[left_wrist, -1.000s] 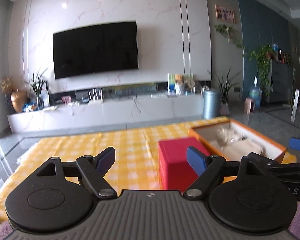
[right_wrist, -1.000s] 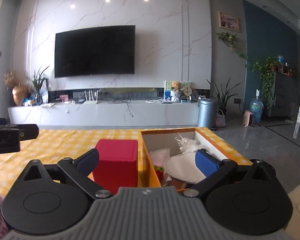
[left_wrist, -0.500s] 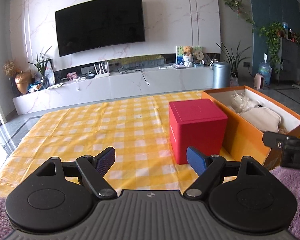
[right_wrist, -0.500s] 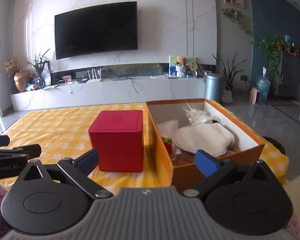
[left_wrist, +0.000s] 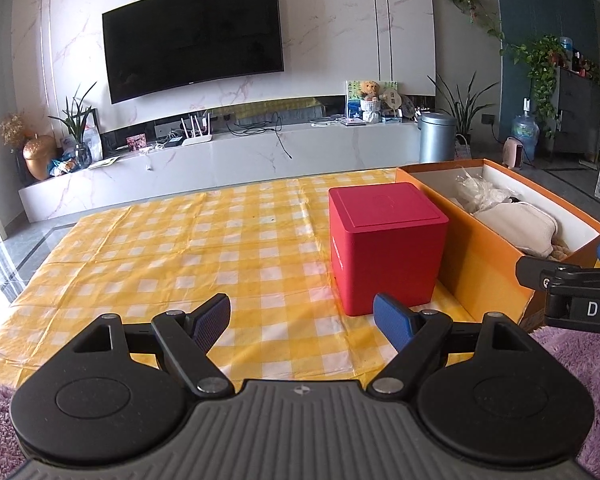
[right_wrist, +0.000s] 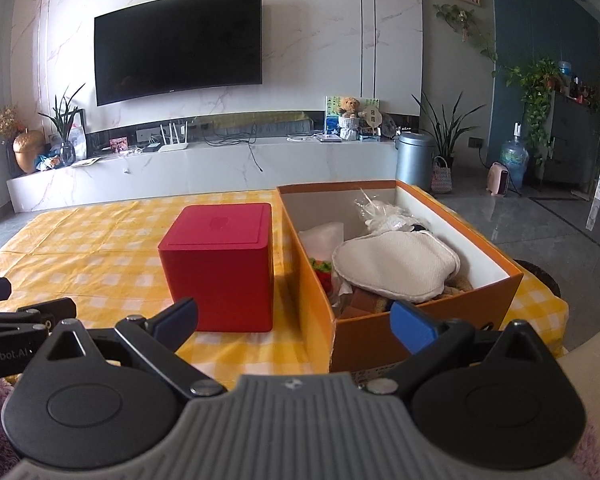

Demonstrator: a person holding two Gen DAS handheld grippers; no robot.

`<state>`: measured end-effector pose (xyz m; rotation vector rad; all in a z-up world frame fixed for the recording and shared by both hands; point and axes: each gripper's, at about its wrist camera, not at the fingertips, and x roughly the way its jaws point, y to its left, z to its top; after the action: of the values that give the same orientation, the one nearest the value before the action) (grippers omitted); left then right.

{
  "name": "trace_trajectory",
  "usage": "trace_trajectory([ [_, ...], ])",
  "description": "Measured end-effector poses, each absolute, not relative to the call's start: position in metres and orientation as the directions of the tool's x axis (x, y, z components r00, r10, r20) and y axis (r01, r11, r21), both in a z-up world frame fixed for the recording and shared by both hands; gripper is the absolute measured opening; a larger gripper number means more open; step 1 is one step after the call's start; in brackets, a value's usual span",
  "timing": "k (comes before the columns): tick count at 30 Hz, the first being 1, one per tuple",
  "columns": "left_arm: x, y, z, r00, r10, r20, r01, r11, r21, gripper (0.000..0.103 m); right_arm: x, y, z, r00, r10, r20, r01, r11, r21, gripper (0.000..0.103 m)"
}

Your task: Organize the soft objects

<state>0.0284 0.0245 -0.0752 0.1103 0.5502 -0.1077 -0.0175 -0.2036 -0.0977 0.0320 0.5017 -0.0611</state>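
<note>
An open orange box (right_wrist: 512, 284) (left_wrist: 476, 264) stands on the yellow checked tablecloth (left_wrist: 204, 256) (right_wrist: 100, 248), holding a cream cushion (right_wrist: 396, 264) (left_wrist: 516, 228), crumpled clear plastic (right_wrist: 384, 212) (left_wrist: 480, 188) and other soft items. A closed red cube box (left_wrist: 384, 248) (right_wrist: 220, 268) stands just left of it. My left gripper (left_wrist: 302, 320) is open and empty over the cloth's near edge, left of the red box. My right gripper (right_wrist: 294, 318) is open and empty, in front of the orange box's near left corner.
Purple fluffy fabric (left_wrist: 580, 356) lies at the near edge under both grippers. Beyond the table are a white TV console (left_wrist: 240, 156), a wall TV (left_wrist: 192, 36), a metal bin (left_wrist: 436, 136) and potted plants. Grey floor lies to the right.
Both grippers have risen and tilted down, so the red box and orange box's contents show from higher up. Jaws stayed open.
</note>
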Motion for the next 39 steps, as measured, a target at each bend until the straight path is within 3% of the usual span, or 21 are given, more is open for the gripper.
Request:
trace_trajectory([
  [39, 0.0272, 0.0234, -0.0748, 0.847, -0.052, -0.529, 0.115, 0.990, 0.087, 0.095, -0.0210, -0.2031, -0.0955, 0.878, -0.056, -0.475, 0.068, 0.998, 0.008, 0.100],
])
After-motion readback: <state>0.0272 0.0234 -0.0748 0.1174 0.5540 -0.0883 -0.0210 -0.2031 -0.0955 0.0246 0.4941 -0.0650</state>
